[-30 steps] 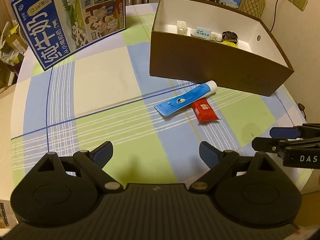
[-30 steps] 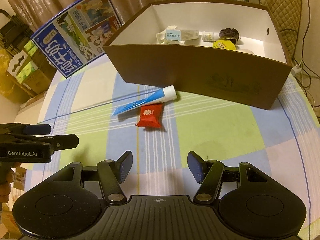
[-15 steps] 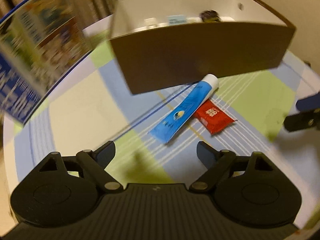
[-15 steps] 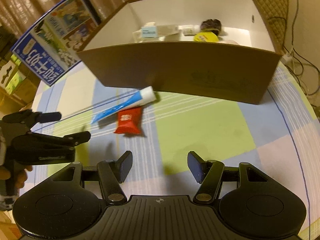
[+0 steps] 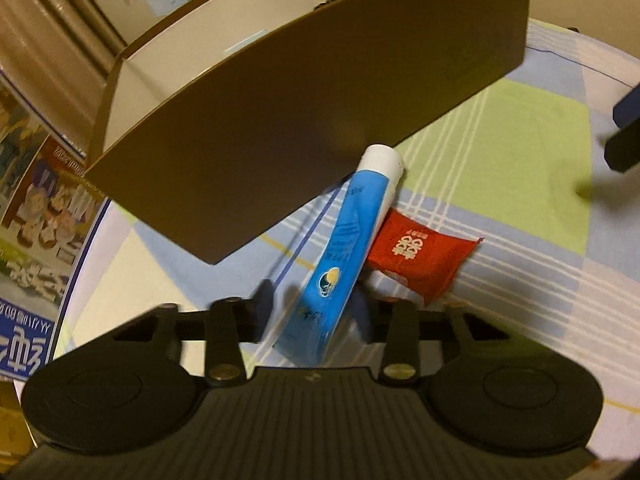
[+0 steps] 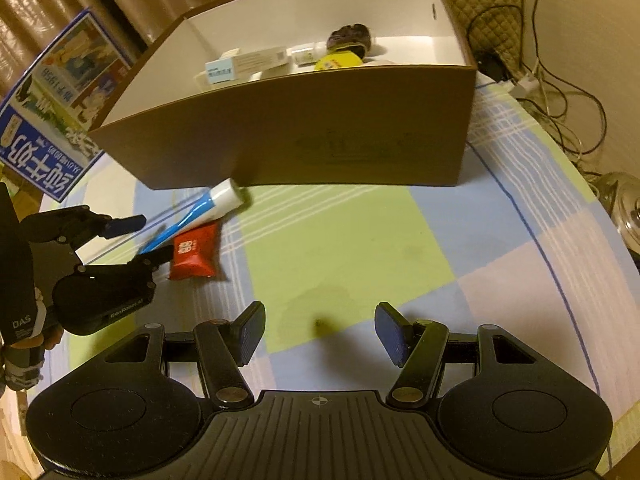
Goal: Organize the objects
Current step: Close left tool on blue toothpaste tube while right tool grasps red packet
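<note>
- Left gripper (image 5: pixel 312 316) spread wide, fingers either side of the blue tube's (image 5: pixel 340 256) tail, not yet pinched.
- Red packet (image 5: pixel 420 256) lies at the tube's three o'clock, touching it.
- Brown box (image 6: pixel 320 140) at twelve o'clock already holds several items; these two remain.
- Right gripper (image 6: pixel 320 332) gapes empty.

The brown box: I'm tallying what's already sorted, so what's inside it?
Inside the brown box, the right wrist view shows a white carton, a small white bottle, a yellow item and a dark lump. The front wall hides the floor nearer the camera.

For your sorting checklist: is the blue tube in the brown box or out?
Out: the blue tube lies on the tablecloth beside the brown box.
</note>
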Action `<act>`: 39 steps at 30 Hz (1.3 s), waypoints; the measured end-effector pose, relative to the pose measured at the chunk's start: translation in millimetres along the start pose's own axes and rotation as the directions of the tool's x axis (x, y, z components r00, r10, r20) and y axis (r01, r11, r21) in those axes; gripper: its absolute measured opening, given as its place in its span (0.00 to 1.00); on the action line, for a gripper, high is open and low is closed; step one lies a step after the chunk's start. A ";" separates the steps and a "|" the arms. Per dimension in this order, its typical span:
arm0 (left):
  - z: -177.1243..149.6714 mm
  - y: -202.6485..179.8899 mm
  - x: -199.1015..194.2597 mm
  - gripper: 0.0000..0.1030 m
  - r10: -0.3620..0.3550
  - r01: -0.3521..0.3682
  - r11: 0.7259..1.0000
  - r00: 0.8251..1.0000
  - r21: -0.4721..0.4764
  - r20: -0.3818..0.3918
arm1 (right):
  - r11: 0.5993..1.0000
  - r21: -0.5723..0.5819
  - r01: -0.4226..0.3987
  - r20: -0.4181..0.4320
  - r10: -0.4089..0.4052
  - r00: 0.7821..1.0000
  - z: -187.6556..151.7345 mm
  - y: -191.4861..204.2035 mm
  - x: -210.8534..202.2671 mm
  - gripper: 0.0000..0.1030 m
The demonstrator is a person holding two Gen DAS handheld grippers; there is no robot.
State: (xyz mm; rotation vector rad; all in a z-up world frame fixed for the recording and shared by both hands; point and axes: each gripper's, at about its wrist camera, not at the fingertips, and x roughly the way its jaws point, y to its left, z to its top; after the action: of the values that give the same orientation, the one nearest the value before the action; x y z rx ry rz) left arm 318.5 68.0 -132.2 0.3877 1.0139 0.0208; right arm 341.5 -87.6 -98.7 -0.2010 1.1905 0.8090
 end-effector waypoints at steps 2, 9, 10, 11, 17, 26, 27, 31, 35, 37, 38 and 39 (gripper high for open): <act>-2.0 0.4 -0.7 0.13 -0.003 0.003 1.000 1.000 0.006 -0.003 | 1.000 0.004 0.002 0.000 -0.002 1.000 0.2 -0.2 -0.1 0.57; -20.9 16.6 -13.3 0.10 -0.020 0.013 0.991 0.999 -0.136 -0.050 | 1.000 -0.012 -0.017 -0.002 0.017 1.000 0.1 8.0 3.6 0.57; -26.1 21.5 -16.8 0.09 -0.026 0.014 0.983 0.998 -0.181 -0.060 | 1.000 -0.017 -0.023 -0.003 0.023 1.000 0.0 10.3 5.0 0.57; -33.1 27.5 -21.0 0.09 -0.035 0.018 0.972 0.997 -0.236 -0.069 | 0.999 -0.023 -0.030 -0.004 0.030 1.000 -0.3 12.4 6.3 0.57; -67.2 55.3 -43.5 0.09 -0.087 0.028 0.865 0.992 -0.502 -0.095 | 0.993 -0.080 -0.082 -0.002 0.082 0.997 4.9 34.3 18.3 0.57; -76.2 60.9 -50.1 0.12 -0.111 0.031 0.814 0.989 -0.580 -0.103 | 0.969 -0.206 -0.134 0.016 0.140 0.990 23.7 79.5 55.9 0.53; -74.3 61.6 -47.7 0.13 -0.115 0.034 0.814 0.988 -0.580 -0.103 | 0.968 -0.215 -0.133 0.012 0.139 0.990 26.0 82.5 60.3 0.52; -65.4 64.3 -37.1 0.16 -0.115 0.028 0.818 0.987 -0.574 -0.116 | 0.964 -0.232 -0.132 -0.007 0.135 0.991 32.7 91.5 75.8 0.49; -59.4 70.1 -26.5 0.19 -0.125 0.029 0.806 0.984 -0.591 -0.123 | 0.960 -0.251 -0.125 -0.023 0.123 0.992 35.1 98.4 87.9 0.49; -56.6 72.5 -21.3 0.19 -0.128 0.025 0.803 0.983 -0.595 -0.131 | 0.959 -0.257 -0.117 -0.031 0.113 0.993 35.0 101.0 93.6 0.49; -55.2 73.8 -18.8 0.21 -0.129 0.025 0.800 0.983 -0.600 -0.131 | 0.959 -0.260 -0.110 -0.035 0.105 0.994 35.1 102.4 96.3 0.48; -54.3 75.2 -16.3 0.24 -0.134 0.029 0.795 0.983 -0.606 -0.129 | 0.959 -0.262 -0.106 -0.038 0.099 0.994 35.1 103.3 98.7 0.48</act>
State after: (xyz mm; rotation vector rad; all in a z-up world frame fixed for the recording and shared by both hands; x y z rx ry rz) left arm 276.9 151.5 -119.6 -0.2529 1.1280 0.2987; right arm 313.5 49.4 -144.6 -0.3707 1.1208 1.0592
